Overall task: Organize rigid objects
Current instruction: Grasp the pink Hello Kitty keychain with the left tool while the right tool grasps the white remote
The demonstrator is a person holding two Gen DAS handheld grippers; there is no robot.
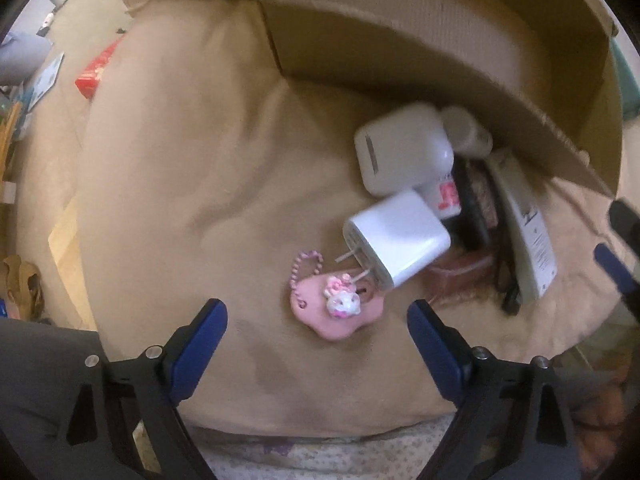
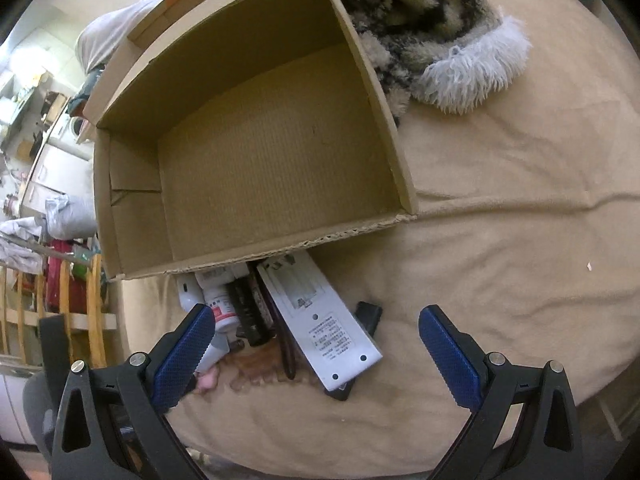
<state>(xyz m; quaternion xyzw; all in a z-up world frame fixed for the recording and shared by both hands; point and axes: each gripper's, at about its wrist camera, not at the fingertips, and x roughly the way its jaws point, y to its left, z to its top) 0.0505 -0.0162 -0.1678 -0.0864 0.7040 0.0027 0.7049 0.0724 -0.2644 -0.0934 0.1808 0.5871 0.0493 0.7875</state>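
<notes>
both tongs are hanging wide open, gripping nothing. left gripper (image 1: 318,316) is hovering over a pink glossy charm (image 1: 334,310), blob-shaped, with a beaded chain loop and a small white figure on top. right gripper (image 2: 316,332) is sitting over the pile, blue textured pads (image 2: 448,356) spread apart.

the rigid items are lying in a heap on the blanket (image 1: 180,200), just outside the front wall of the box (image 2: 260,152). box is plain corrugated cardboard, open top, nothing showing inside. a white smooth charger (image 1: 400,236), rounded cube, is resting with metal prongs pointing at the charm, one prong touching it. behind it a white rounded case (image 1: 400,148), a small white bottle (image 1: 446,192) with a red label, a black ribbed thing (image 2: 248,312), and a flat white remote (image 2: 324,320) lying back up with printed text, tilted over a black slab. clear pinkish plastic is lying under the pile, blurred.

blanket is tan, soft, wrinkled. a fuzzy black-and-cream throw (image 2: 420,12) with a white fluffy edge is touching the box's side. cluttered room at the edges: wooden rails, red items, laundry.
</notes>
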